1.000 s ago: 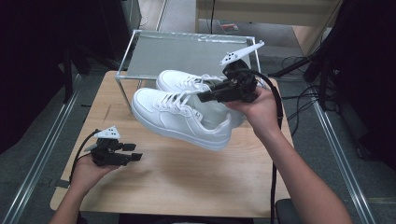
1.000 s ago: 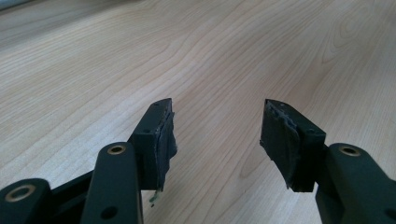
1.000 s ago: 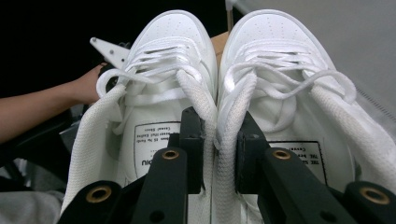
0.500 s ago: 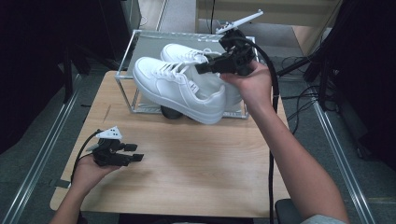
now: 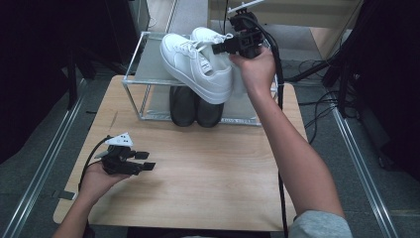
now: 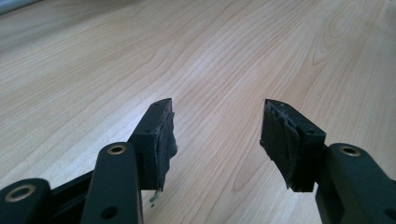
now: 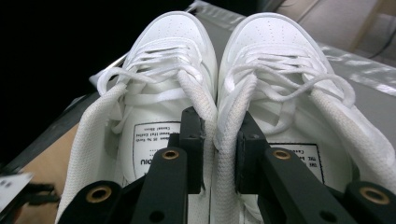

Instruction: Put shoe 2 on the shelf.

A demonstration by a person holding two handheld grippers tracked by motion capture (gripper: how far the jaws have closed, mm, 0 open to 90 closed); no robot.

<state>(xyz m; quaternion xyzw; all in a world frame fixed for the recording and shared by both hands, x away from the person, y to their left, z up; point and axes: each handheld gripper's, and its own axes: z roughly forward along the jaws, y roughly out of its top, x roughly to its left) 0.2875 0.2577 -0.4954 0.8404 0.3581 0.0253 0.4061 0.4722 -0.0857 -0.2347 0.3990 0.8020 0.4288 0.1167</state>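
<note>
The right gripper [image 7: 214, 154] pinches both white sneakers [image 5: 200, 62] by their inner collars, above the rack [image 5: 148, 74] at the desk's [image 5: 208, 173] far edge — a thin hold that could slip. The left gripper [image 5: 143, 166] rests open, empty.

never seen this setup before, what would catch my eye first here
A pair of white sneakers hangs in the air over the metal rack at the table's far edge, pinched together by their inner collars in the right gripper. Two dark shoes stand under the rack's shelf. The left gripper rests open on the wooden table, near left.
</note>
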